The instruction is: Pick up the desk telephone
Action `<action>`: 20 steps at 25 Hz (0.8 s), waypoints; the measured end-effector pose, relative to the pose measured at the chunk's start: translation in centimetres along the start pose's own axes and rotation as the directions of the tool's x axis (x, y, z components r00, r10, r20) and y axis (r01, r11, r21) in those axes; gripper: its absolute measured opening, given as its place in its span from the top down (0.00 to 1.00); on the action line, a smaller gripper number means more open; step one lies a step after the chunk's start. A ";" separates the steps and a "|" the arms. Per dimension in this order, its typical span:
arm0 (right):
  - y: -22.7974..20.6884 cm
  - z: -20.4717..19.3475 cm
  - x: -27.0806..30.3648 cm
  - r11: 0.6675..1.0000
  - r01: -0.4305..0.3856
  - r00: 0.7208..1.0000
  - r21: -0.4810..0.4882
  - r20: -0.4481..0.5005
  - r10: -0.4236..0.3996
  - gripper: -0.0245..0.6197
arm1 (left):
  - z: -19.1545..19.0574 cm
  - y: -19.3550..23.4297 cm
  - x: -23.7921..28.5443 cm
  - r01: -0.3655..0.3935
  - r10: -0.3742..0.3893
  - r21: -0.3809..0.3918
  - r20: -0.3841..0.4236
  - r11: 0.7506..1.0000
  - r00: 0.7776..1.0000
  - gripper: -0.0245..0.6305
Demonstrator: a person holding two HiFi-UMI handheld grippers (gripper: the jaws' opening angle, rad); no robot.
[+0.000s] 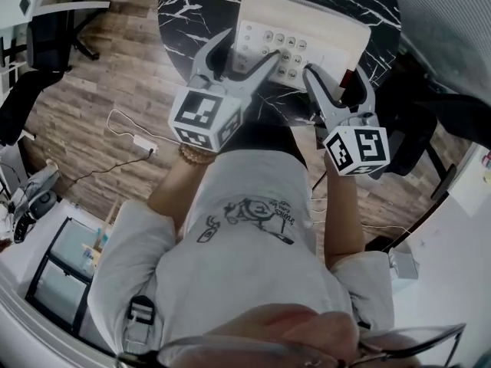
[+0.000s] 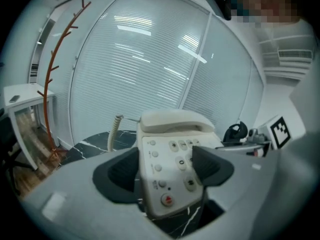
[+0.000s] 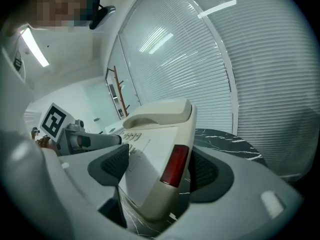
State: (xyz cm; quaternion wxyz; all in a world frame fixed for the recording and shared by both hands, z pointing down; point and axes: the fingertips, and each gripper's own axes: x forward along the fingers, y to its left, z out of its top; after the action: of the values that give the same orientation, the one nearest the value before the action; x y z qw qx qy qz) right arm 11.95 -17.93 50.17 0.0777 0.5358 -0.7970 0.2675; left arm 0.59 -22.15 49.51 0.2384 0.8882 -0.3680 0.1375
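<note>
The cream desk telephone point(image 1: 299, 33), with its handset point(image 2: 175, 120) on the cradle, is held up over the black marble table point(image 1: 192, 6). My left gripper point(image 1: 245, 56) clamps its near left corner, and both pads press the keypad end point(image 2: 167, 154). My right gripper point(image 1: 336, 75) clamps the near right corner, where a red panel point(image 3: 172, 166) shows on the phone's side point(image 3: 155, 149). The coiled cord point(image 2: 115, 131) hangs behind the phone. In each gripper view the other gripper shows beside the phone.
A black office chair point(image 1: 46, 37) stands at the left on the wood floor, where a white cable and adapter point(image 1: 142, 144) lie. Another dark chair point(image 1: 430, 121) is at the right. A red coat stand point(image 2: 60, 59) and blinds lie beyond the table.
</note>
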 end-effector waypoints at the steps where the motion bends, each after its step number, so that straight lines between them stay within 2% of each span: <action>1: 0.2 0.7 -0.4 1.000 -0.001 1.000 0.000 0.009 0.001 0.38 | 0.8 -0.3 -0.4 0.000 0.000 0.007 0.009 1.000 1.000 0.44; 20: 5.8 10.4 -7.7 0.998 0.016 0.990 -0.055 0.137 -0.008 0.38 | 10.5 -6.1 -7.9 0.002 -0.012 0.078 0.123 0.997 0.992 0.44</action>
State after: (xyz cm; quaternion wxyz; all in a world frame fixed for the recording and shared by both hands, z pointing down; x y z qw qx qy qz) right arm 11.64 -15.29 36.24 0.0391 0.5553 -0.8044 0.2073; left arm 0.23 -19.25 35.36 0.1810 0.9048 -0.3733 0.0958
